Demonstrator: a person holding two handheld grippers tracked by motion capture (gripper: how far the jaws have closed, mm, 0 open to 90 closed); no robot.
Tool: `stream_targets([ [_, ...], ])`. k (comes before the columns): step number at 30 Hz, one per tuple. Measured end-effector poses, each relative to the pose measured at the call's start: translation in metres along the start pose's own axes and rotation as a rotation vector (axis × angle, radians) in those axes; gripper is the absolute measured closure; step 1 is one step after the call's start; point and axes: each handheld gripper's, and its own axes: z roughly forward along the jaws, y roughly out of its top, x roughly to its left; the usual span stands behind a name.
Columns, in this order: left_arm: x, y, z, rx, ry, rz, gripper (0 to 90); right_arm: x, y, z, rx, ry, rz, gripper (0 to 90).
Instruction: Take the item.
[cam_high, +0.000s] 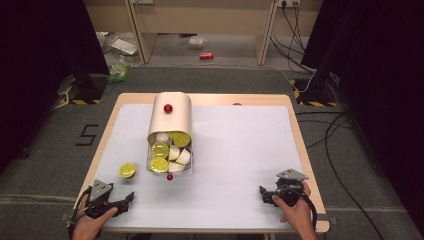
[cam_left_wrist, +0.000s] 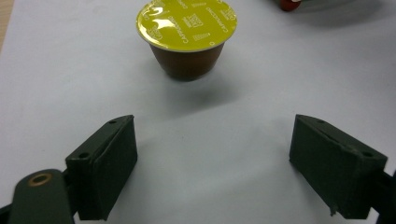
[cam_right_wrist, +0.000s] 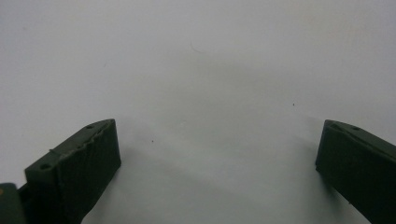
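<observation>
High view: one yellow-lidded capsule (cam_high: 127, 170) lies outside the tipped container (cam_high: 169, 135), both grippers' jaws spread wide, holding nothing.

Beyond the tabletop (cam_high: 300, 145) lies grey carpet — a red can (cam_high: 206, 55) on its side near a wooden furniture base (cam_high: 200, 20), a green-and-yellow packet (cam_high: 118, 71) to the left, crumpled plastic wrap (cam_high: 122, 45) behind it. Black cables (cam_high: 334, 150) trail along the right; a "5" mark (cam_high: 86, 134) sits left of the tabletop.
</observation>
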Motion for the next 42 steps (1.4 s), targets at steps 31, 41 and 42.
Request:
stream_targets([
  [31,0.0,-0.002,0.0,-0.008,-0.003,0.001,14.0,0.04,0.028,-0.018,-0.25,0.087,-0.03,15.4],
  [41,0.0,-0.002,0.0,-0.009,-0.003,0.002,14.0,0.069,0.042,-0.017,-0.309,0.142,-0.067,15.3],
  [42,0.0,-0.002,0.0,-0.008,-0.003,0.002,14.0,0.074,0.045,-0.016,-0.311,0.151,-0.075,15.3],
])
